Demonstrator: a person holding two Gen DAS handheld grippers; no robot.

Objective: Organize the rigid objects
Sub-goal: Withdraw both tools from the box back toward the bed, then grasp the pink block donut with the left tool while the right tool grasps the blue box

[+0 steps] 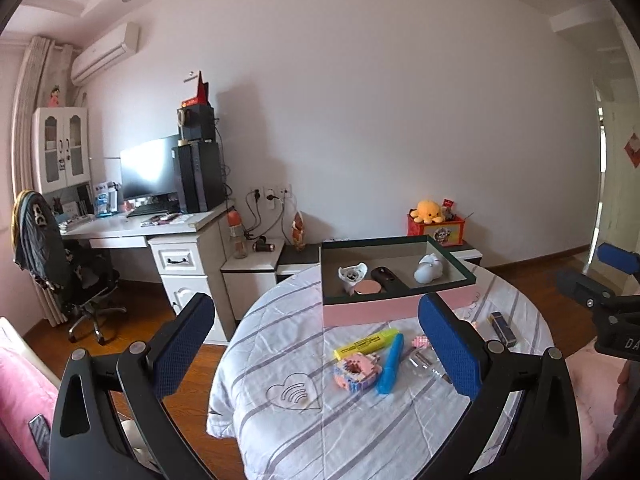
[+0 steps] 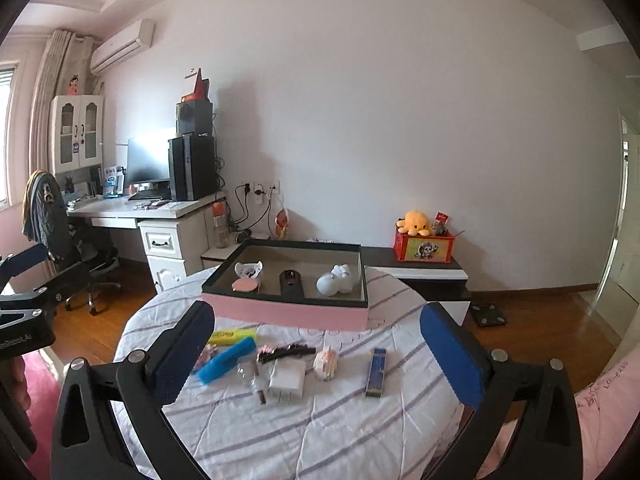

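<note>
A pink box [image 1: 372, 312] [image 2: 288, 314] with a dark rim stands at the far side of a round table [image 1: 320, 432] [image 2: 320, 432]. Inside lie a white figurine [image 2: 336, 280], a black device [image 2: 291, 283] and a round compact [image 2: 245, 285]. In front of it lie a yellow highlighter [image 1: 366, 344], a blue marker [image 1: 390, 364] [image 2: 226, 360], a pink block toy [image 1: 356, 370], a white adapter [image 2: 287, 378], a hair clip [image 2: 286, 352] and a dark blue tube [image 2: 376, 372]. My left gripper [image 1: 316, 344] and right gripper [image 2: 318, 352] are both open and empty above the table's near side.
A desk [image 1: 132, 228] with a monitor, a computer tower and an office chair [image 1: 60, 264] stands at the left. Low cabinets [image 2: 424, 276] with a red toy box and a yellow plush line the back wall. Pink bedding [image 2: 608, 412] lies at the right.
</note>
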